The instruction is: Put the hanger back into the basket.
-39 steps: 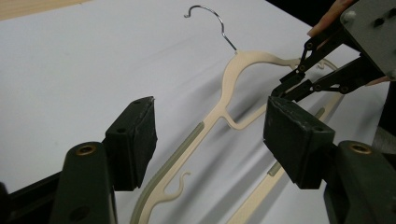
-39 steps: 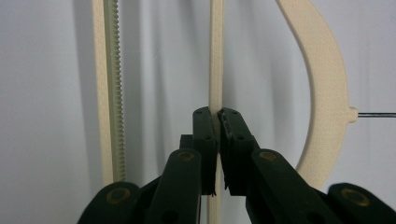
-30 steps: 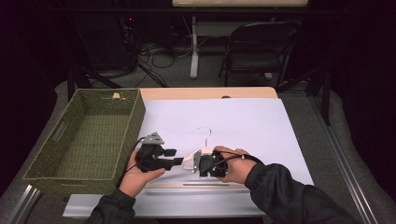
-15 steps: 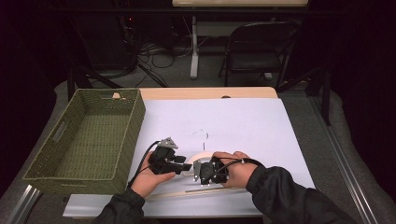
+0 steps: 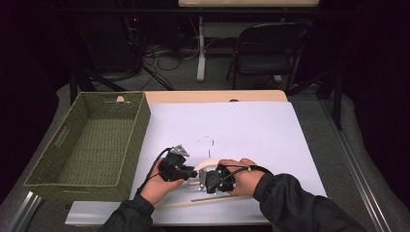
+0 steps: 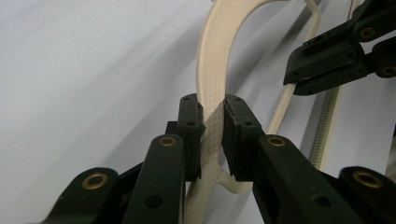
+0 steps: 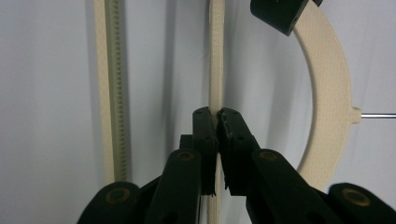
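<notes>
A cream plastic hanger (image 5: pixel 209 165) with a wire hook (image 5: pixel 207 141) lies on the white sheet near the table's front. My left gripper (image 5: pixel 193 174) has just been closing and is now shut on the hanger's curved arm (image 6: pixel 210 60), the pads of the left gripper (image 6: pixel 212 121) pressing it from both sides. My right gripper (image 5: pixel 204 180) meets it from the right. In the right gripper view that right gripper (image 7: pixel 217 119) is shut on the hanger's thin straight bar (image 7: pixel 216 56), beside the curved arm (image 7: pixel 331 93).
A green woven basket (image 5: pixel 140 125) stands at the left of the table. A loose ridged cream strip (image 5: pixel 208 198) lies along the front edge, parallel to the bar (image 7: pixel 109 93). White sheet (image 5: pixel 251 130) stretches bare behind the hanger. A folding chair (image 5: pixel 270 53) stands beyond the table.
My left gripper has come right and down to the hanger and closed on its curved arm. The right gripper has stayed shut on the bar, nearly still.
</notes>
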Action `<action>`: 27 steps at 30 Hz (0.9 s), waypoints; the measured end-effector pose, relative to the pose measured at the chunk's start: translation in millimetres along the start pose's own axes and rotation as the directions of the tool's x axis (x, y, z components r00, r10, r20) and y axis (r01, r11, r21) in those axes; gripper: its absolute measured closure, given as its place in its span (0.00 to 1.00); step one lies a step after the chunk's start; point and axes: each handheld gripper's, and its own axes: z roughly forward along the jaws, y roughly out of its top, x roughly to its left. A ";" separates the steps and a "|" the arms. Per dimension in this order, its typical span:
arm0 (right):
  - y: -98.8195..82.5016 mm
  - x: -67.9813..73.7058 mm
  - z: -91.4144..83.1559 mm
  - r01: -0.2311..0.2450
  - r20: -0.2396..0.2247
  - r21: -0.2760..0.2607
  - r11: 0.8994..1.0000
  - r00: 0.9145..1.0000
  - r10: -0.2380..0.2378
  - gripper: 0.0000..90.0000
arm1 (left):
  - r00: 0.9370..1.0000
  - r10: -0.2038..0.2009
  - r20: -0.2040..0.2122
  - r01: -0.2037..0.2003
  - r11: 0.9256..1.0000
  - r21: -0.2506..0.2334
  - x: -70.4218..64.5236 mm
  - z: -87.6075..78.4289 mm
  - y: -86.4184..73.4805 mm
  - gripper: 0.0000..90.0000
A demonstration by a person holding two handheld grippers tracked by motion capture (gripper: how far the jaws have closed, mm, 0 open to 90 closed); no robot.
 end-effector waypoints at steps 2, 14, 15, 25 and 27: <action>-0.2 -0.5 1.3 -0.009 -0.005 -0.003 1.000 1.000 0.009 0.95 | 1.000 0.009 -0.016 -0.009 1.000 0.001 -0.9 -0.1 -0.7 0.87; -14.9 -20.4 -9.6 -0.243 -0.118 -0.091 0.966 0.966 0.232 0.86 | 1.000 0.021 -0.015 -0.022 1.000 -0.009 -2.0 -1.0 -3.4 0.88; -18.6 -24.8 -12.7 -0.264 -0.113 -0.104 0.959 0.961 0.252 0.86 | 1.000 0.025 -0.016 -0.025 1.000 -0.005 -2.1 -1.5 -3.2 0.88; -51.0 -54.9 -16.7 -0.527 -0.108 -0.127 0.840 0.849 0.517 0.74 | 1.000 0.030 -0.009 -0.030 0.999 -0.016 -3.7 -3.2 -3.5 0.88; -49.3 -55.3 -9.9 -0.533 -0.118 -0.114 0.839 0.845 0.521 0.73 | 1.000 0.030 -0.008 -0.030 0.999 -0.018 -3.8 -3.7 -3.5 0.88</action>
